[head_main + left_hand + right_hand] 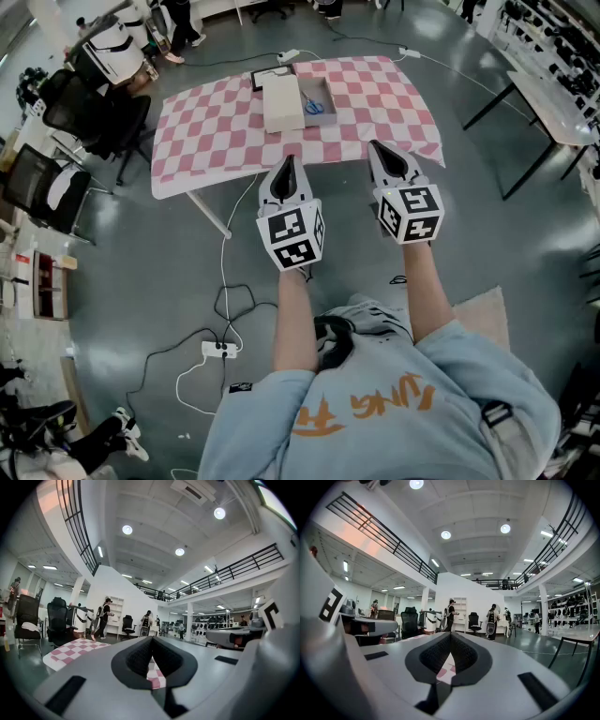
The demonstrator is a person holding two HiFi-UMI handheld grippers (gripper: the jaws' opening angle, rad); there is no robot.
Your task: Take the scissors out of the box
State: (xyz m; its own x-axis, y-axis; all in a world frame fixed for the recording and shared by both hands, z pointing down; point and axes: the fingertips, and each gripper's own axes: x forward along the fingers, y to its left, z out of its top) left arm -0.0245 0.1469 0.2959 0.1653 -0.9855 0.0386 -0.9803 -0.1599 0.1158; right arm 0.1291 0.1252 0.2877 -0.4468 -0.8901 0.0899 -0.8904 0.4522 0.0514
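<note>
Left gripper: jaws together, nothing between them; held level short of the table, seemingly ready to reach.
Scissors: blue-handled, flat in the open grey box, ahead, between both grippers, well apart.
Right gripper: jaws together, empty, level alongside.

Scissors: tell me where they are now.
In the head view, the scissors lie inside the open box on the checked table, just right of the white lid.
</note>
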